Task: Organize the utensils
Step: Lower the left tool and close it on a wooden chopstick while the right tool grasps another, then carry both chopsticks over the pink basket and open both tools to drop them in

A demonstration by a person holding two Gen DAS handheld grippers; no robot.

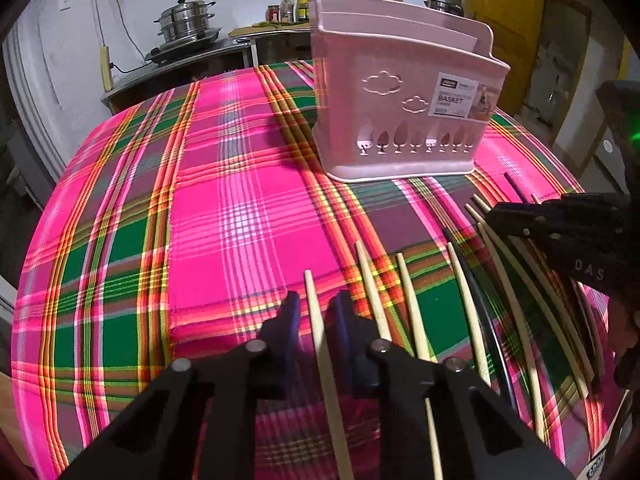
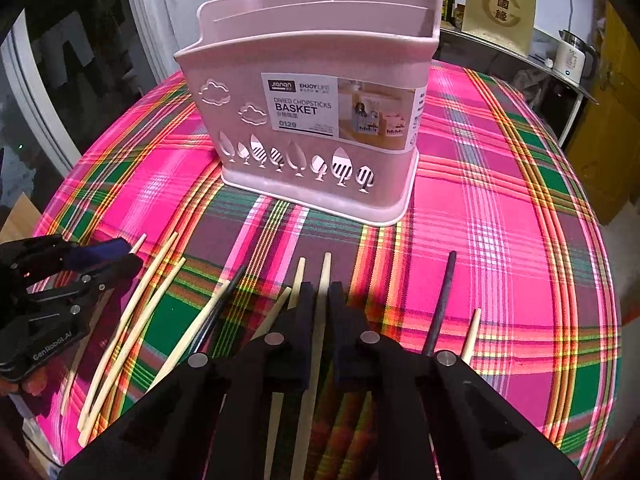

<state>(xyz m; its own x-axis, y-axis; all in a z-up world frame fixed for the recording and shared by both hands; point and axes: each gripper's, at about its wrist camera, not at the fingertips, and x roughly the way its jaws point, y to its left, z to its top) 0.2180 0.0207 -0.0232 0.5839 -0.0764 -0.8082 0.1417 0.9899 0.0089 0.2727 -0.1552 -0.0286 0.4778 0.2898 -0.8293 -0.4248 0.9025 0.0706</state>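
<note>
Chopsticks (image 2: 320,320), pale wood, slender, tapering to tips.

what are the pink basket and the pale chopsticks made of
Pink divided basket: likely moulded plastic, smooth with a slight sheen, embossed clouds and cut-out trees. Pale tapered chopsticks: probably bamboo or wood, matte cream and uncoated, though light plastic is possible.

Home kitchen: stacked steel steamer pots (image 1: 186,20) on a stove, sauce bottles (image 1: 294,4), electric kettle (image 2: 574,56).
</note>
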